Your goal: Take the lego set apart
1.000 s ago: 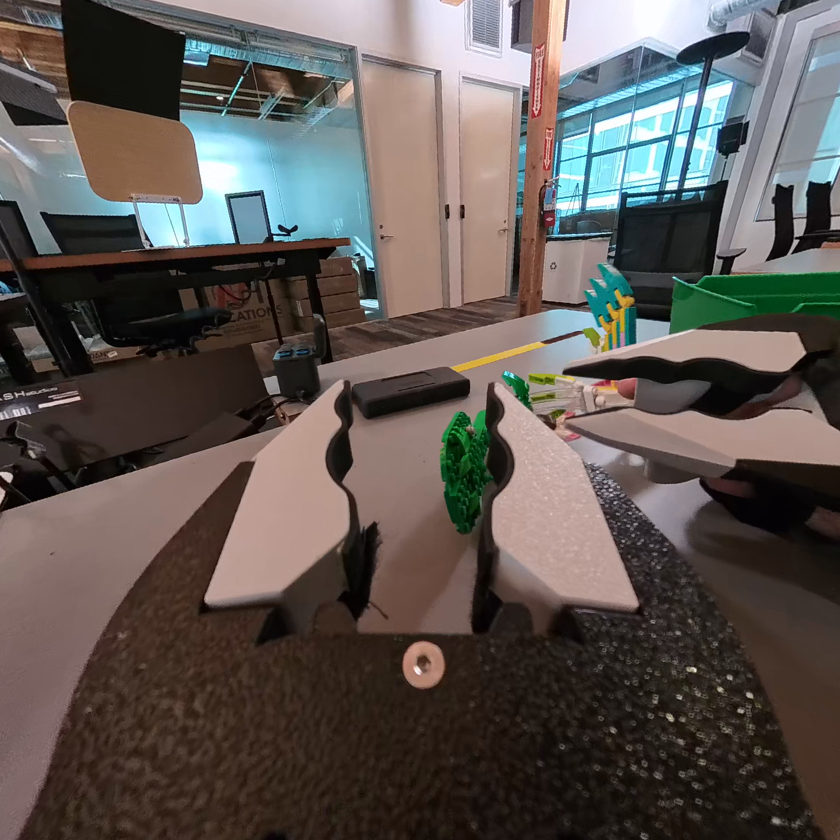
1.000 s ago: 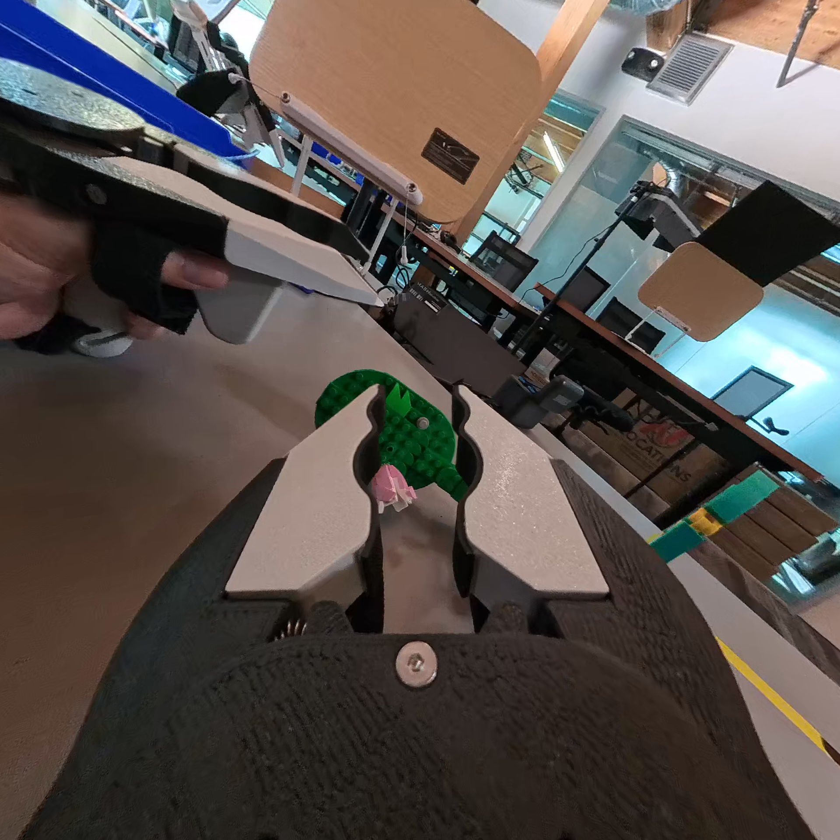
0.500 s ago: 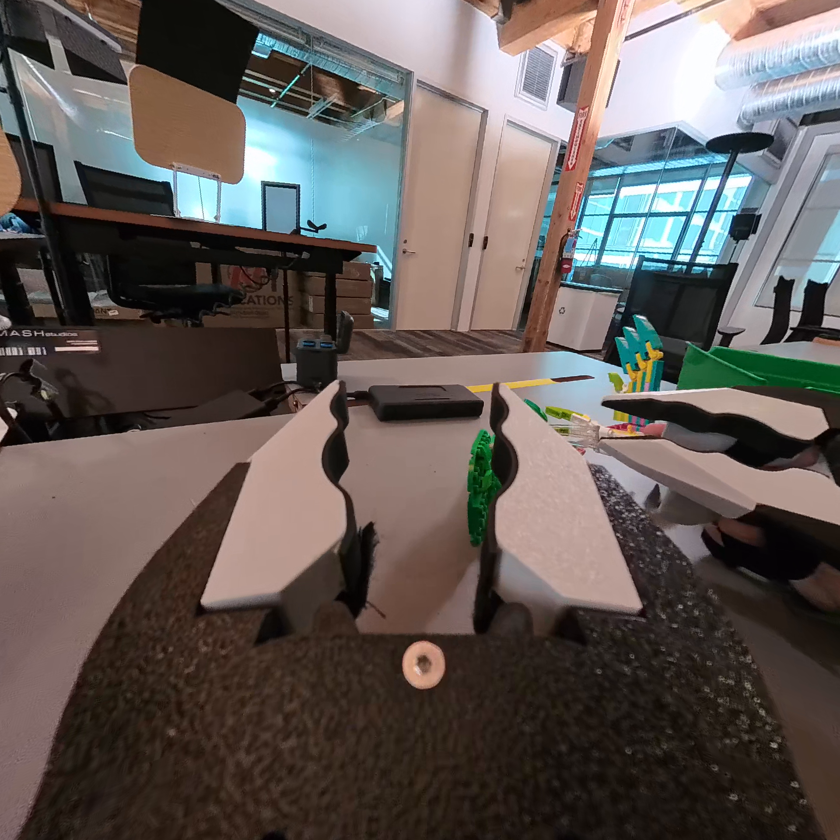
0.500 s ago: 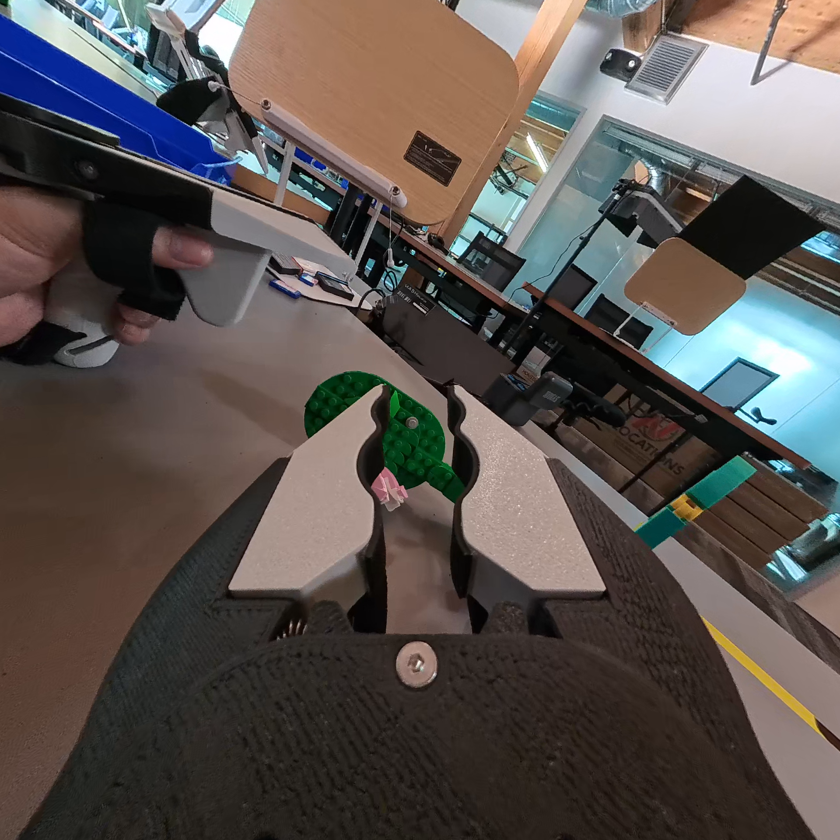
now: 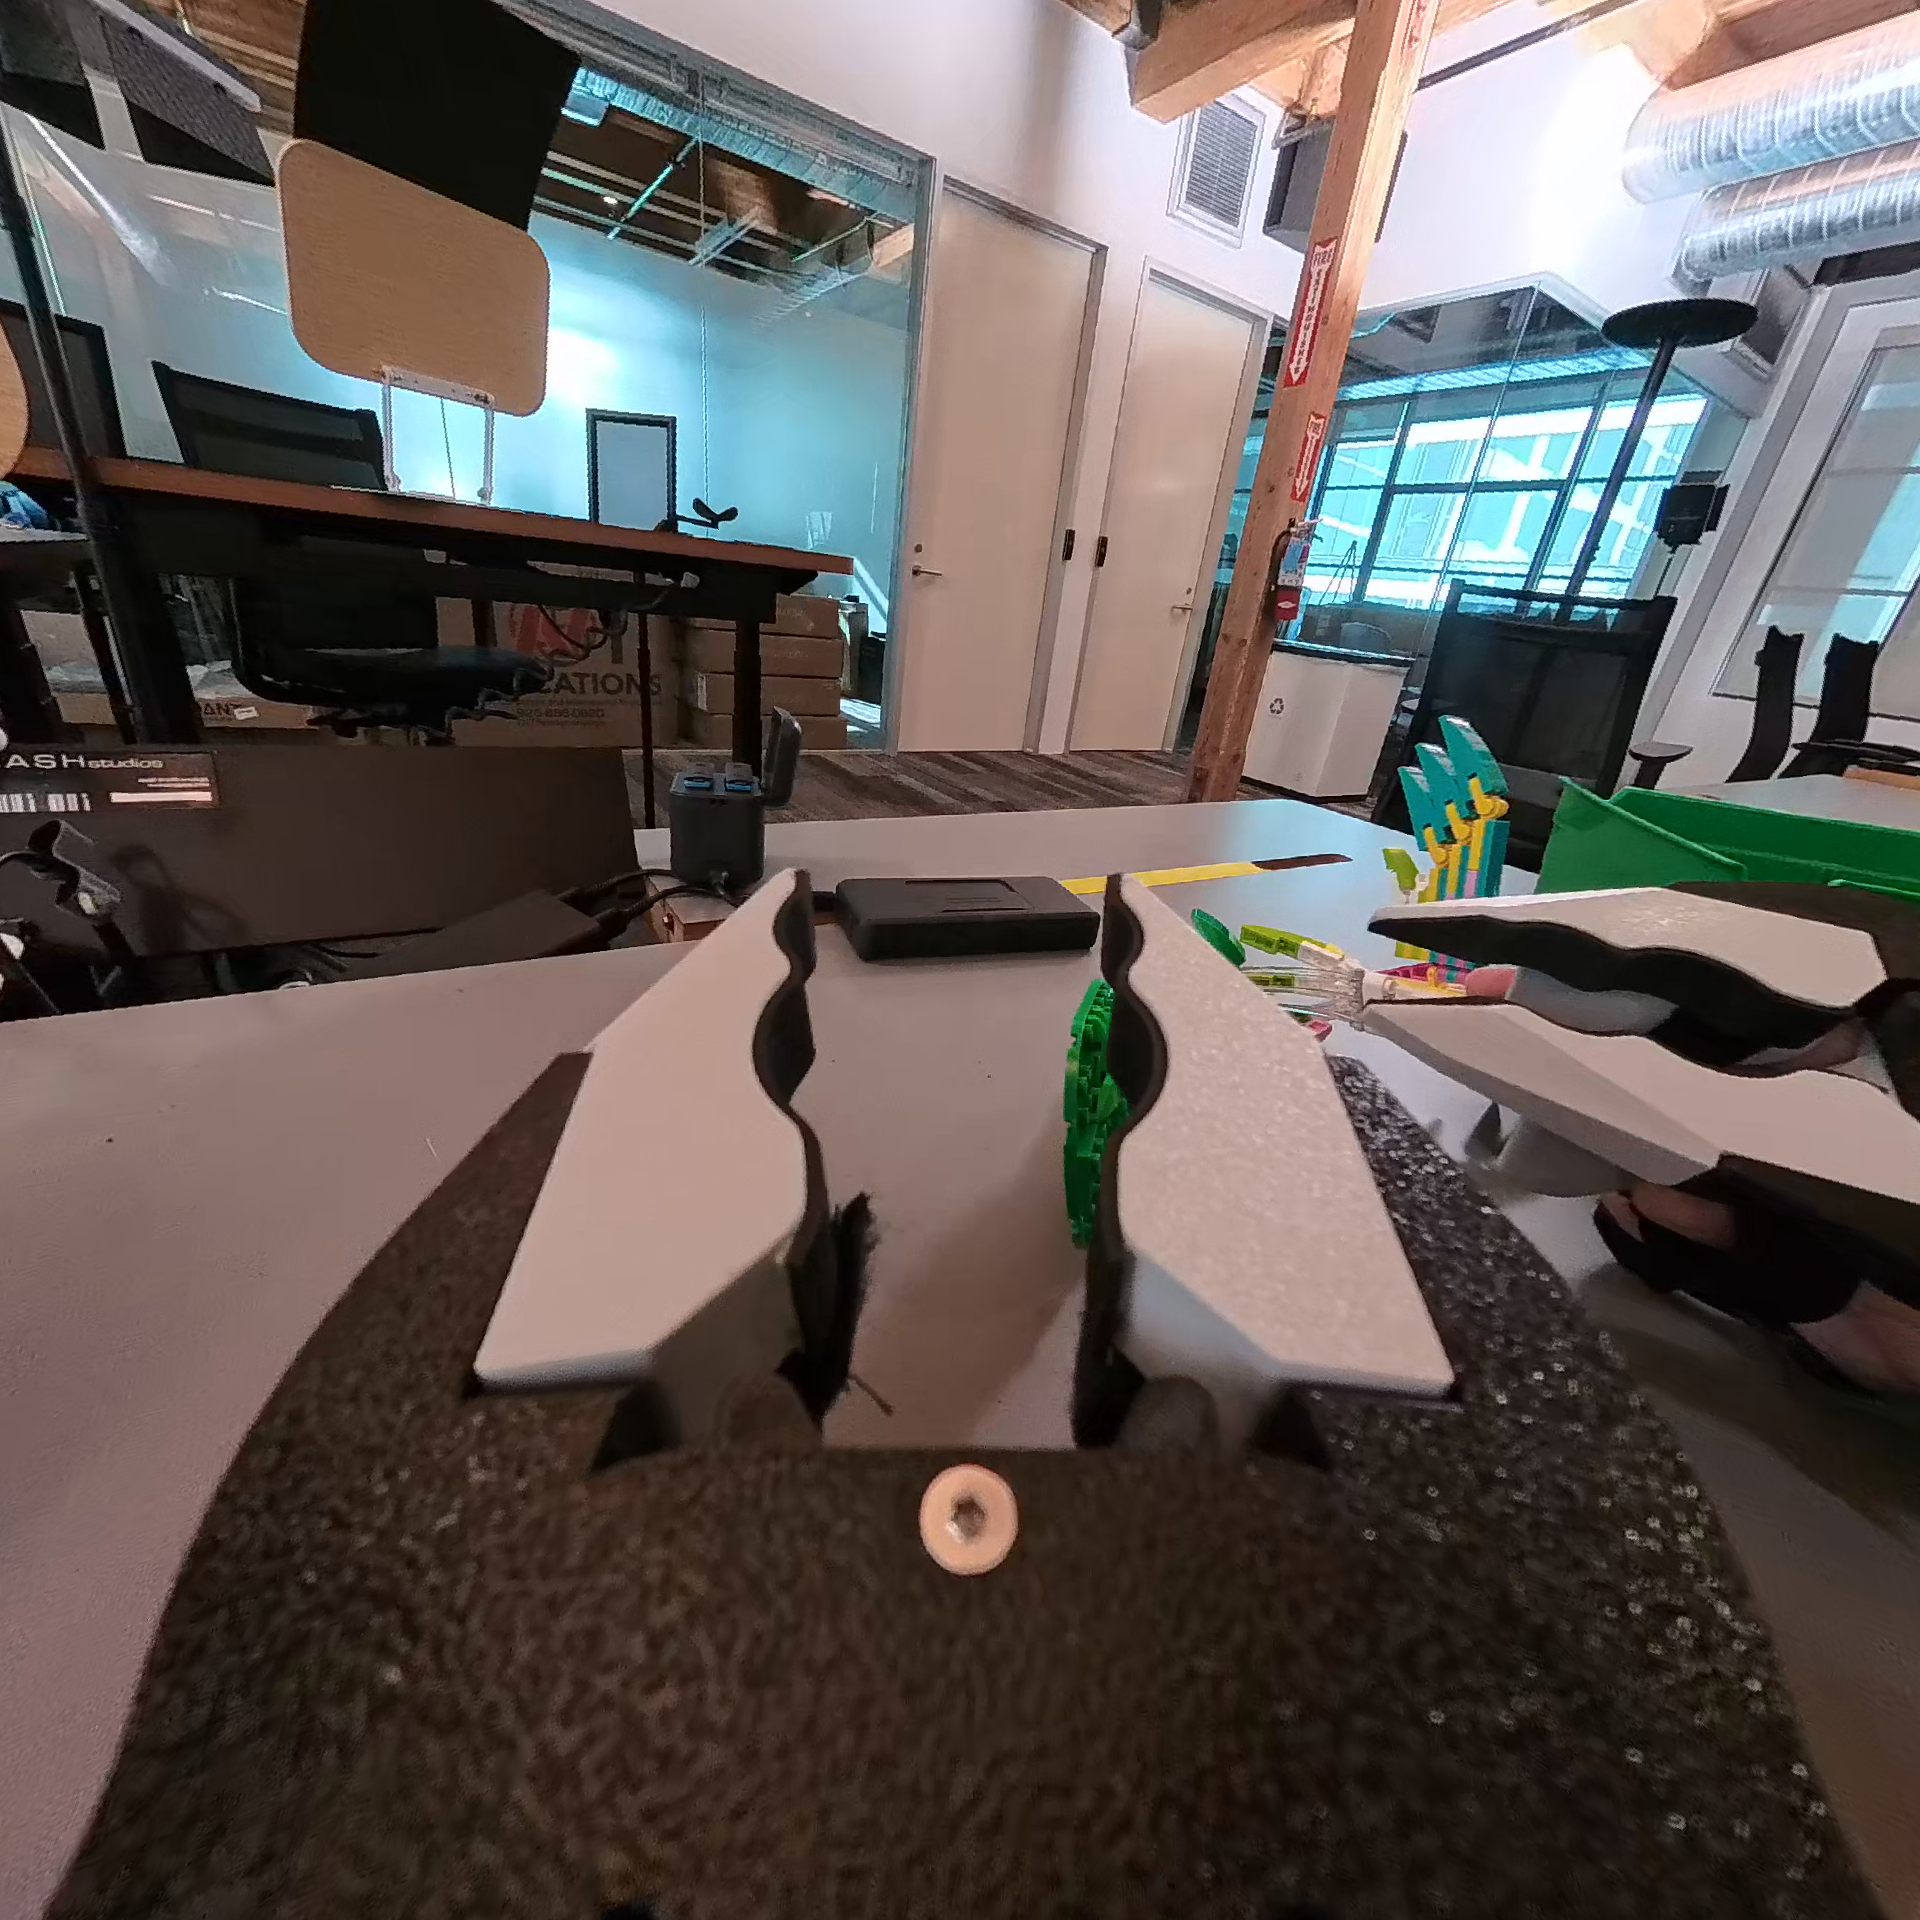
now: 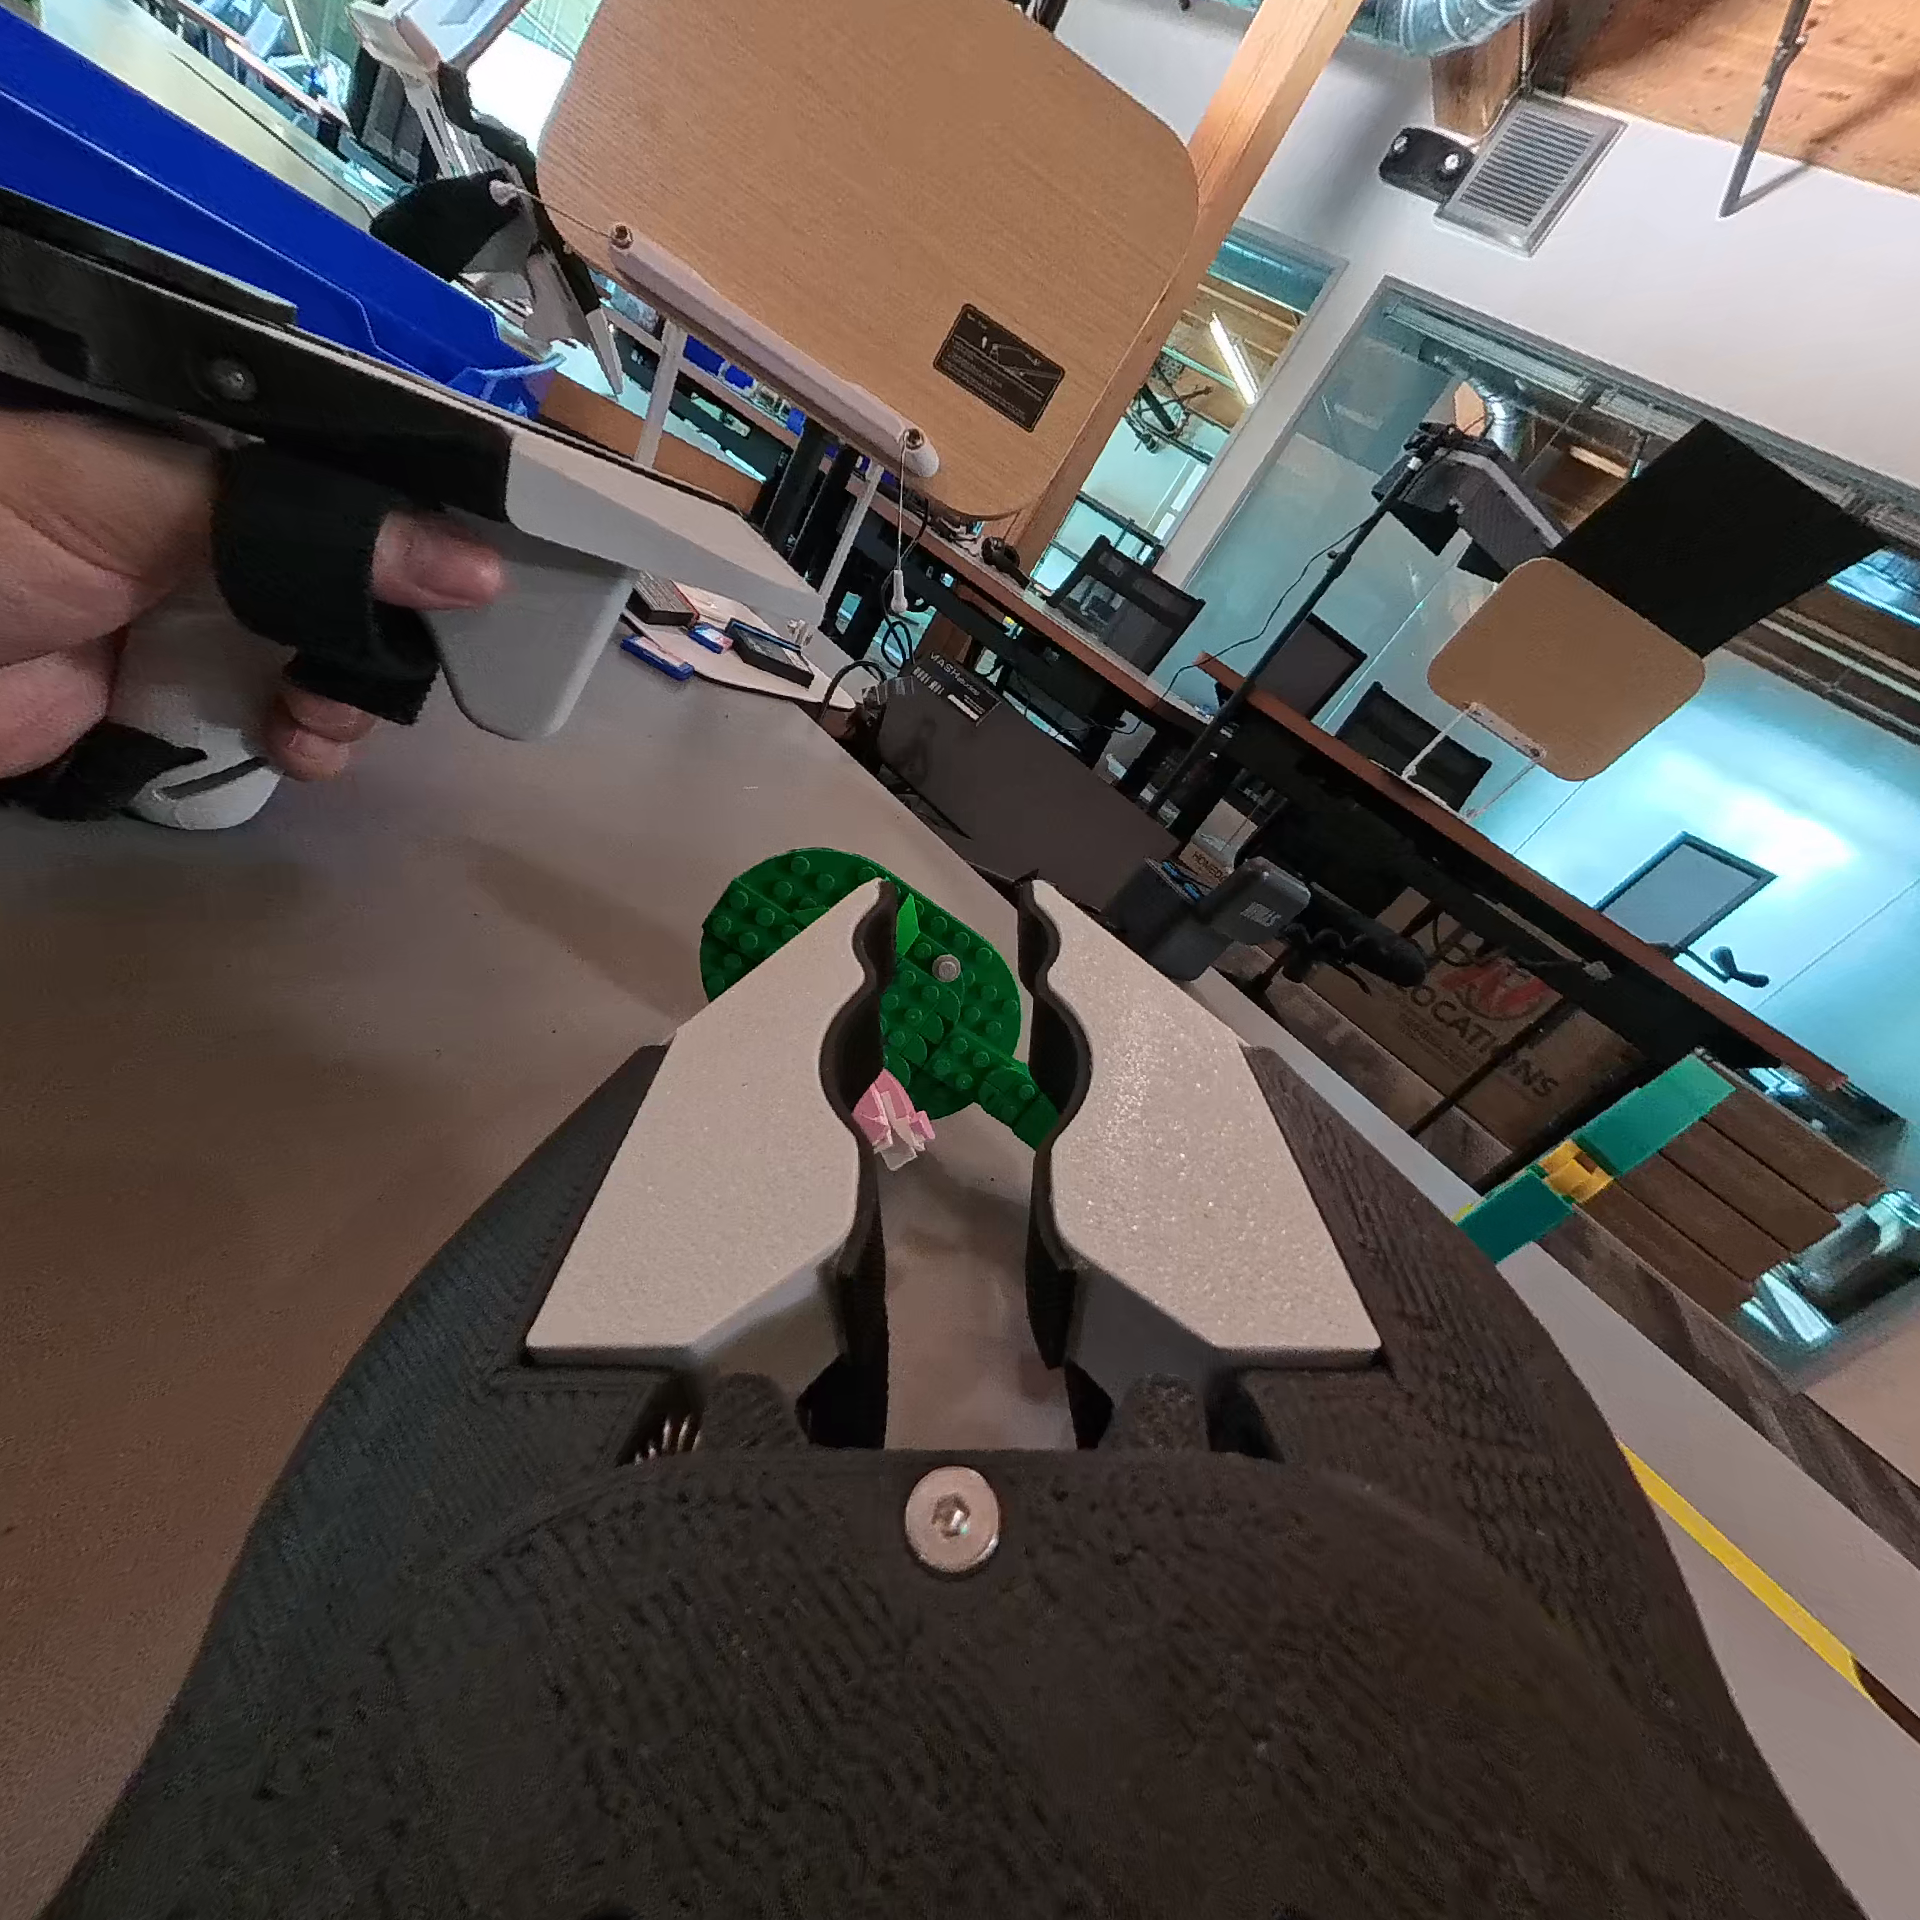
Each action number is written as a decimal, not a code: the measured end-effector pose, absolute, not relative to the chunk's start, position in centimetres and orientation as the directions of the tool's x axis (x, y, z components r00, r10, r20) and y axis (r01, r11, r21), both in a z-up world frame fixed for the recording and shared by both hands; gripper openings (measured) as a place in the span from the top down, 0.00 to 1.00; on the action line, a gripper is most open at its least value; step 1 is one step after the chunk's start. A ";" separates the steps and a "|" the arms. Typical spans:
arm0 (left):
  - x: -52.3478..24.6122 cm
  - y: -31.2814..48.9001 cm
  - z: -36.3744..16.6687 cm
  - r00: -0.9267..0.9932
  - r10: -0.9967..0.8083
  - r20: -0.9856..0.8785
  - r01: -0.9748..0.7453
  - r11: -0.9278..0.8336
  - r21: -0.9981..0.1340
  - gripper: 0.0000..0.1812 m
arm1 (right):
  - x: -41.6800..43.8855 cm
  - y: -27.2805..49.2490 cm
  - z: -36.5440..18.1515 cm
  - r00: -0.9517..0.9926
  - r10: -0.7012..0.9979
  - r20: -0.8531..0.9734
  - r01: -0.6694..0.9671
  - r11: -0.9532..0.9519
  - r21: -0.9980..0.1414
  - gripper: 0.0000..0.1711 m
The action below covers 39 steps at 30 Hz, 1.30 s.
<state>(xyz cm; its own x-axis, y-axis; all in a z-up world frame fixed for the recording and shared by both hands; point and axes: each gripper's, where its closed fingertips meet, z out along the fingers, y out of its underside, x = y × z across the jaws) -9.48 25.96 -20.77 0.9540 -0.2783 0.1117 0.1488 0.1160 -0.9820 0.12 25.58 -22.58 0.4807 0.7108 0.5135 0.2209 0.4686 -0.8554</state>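
Observation:
A round green studded plate [image 6: 966, 1013] sits on the grey table [image 6: 312, 1091] just past my right gripper [image 6: 956, 891], its studded face toward the camera. A small pink piece [image 6: 891, 1120] sits between the right jaws against the left finger; the jaws stand partly apart. In the left wrist view the plate [image 5: 1089, 1112] shows edge-on beside the inner side of my right finger, mostly hidden by it. My left gripper [image 5: 953, 883] is wide open and empty. The right gripper [image 5: 1371, 971] reaches in from the right.
A black box [image 5: 966, 914] lies past the left fingertips. Loose coloured pieces [image 5: 1278, 951], a teal and yellow build [image 5: 1455, 821] and a green bin [image 5: 1714, 842] are at the right. A blue bin [image 6: 208, 239] is behind the gloved hand [image 6: 156, 592]. Left tips and right tips are each some 7 centimetres from the plate [image 5: 1089, 1112]. It is also in sight in the right wrist view [image 6: 777, 872].
The left wrist view has tilted upward, and the left gripper has drawn a little higher and away in the right wrist view. Both jaws keep the same opening; the plate and pink piece hardly shift.

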 end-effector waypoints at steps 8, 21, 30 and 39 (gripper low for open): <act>-9.4 26.0 -20.7 0.952 -0.285 0.115 0.153 0.115 -0.981 0.72 | 0.1 25.6 -22.6 0.478 0.710 0.517 0.223 0.471 -0.853 0.88; -9.5 26.0 -20.7 0.950 -0.286 0.123 0.162 0.114 -0.980 0.73 | 0.1 25.7 -22.5 0.481 0.709 0.516 0.222 0.471 -0.854 0.88; -9.8 26.0 -20.7 0.950 -0.278 0.140 0.177 0.112 -0.978 0.73 | 0.7 26.2 -22.1 0.517 0.703 0.489 0.206 0.452 -0.868 0.89; -9.7 26.0 -20.8 0.950 -0.280 0.136 0.173 0.111 -0.979 0.73 | 1.3 26.6 -21.6 0.555 0.688 0.467 0.190 0.442 -0.877 0.89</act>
<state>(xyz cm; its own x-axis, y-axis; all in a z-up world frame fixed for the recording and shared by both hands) -9.71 25.99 -20.75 0.9502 -0.2805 0.1361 0.1728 0.1106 -0.9787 1.28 26.63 -21.65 0.5551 0.6884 0.4669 0.1896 0.4418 -0.8769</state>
